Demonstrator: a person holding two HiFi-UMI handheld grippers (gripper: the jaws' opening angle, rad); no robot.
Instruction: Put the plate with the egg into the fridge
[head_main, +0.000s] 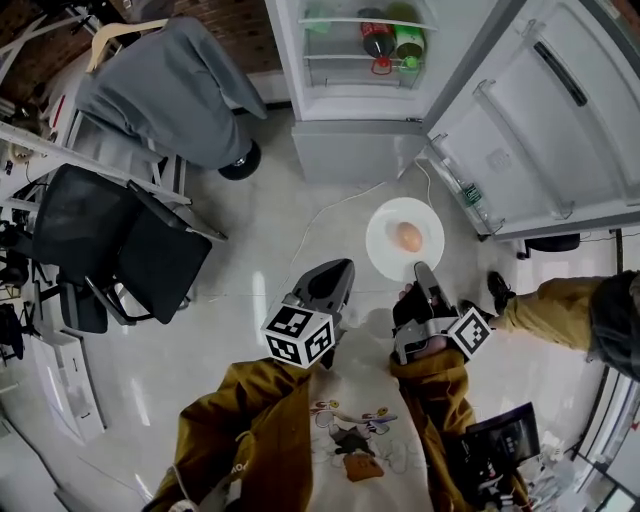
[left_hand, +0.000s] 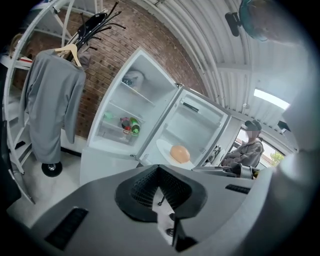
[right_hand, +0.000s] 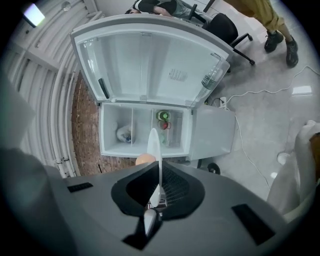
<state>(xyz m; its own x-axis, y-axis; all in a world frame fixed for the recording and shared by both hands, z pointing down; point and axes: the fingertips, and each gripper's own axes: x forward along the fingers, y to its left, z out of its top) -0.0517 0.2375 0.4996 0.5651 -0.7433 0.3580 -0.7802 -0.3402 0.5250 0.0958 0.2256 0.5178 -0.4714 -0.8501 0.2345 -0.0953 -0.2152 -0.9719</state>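
- White plate (head_main: 384, 252), egg (head_main: 408, 236) at its centre, pinched by its near rim in the right gripper (head_main: 421, 270).
- Empty left gripper (head_main: 338, 272), jaws pressed together.
- Open fridge (head_main: 350, 95) ahead.

Both mustard-sleeved arms (head_main: 262, 415) reach forward; the right gripper (head_main: 421, 270) pinches a plate (head_main: 385, 222) by its rim, while the left gripper (head_main: 337, 268) hangs beside it, jaws together, empty.

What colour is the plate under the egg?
White; the plate shows best in the head view.
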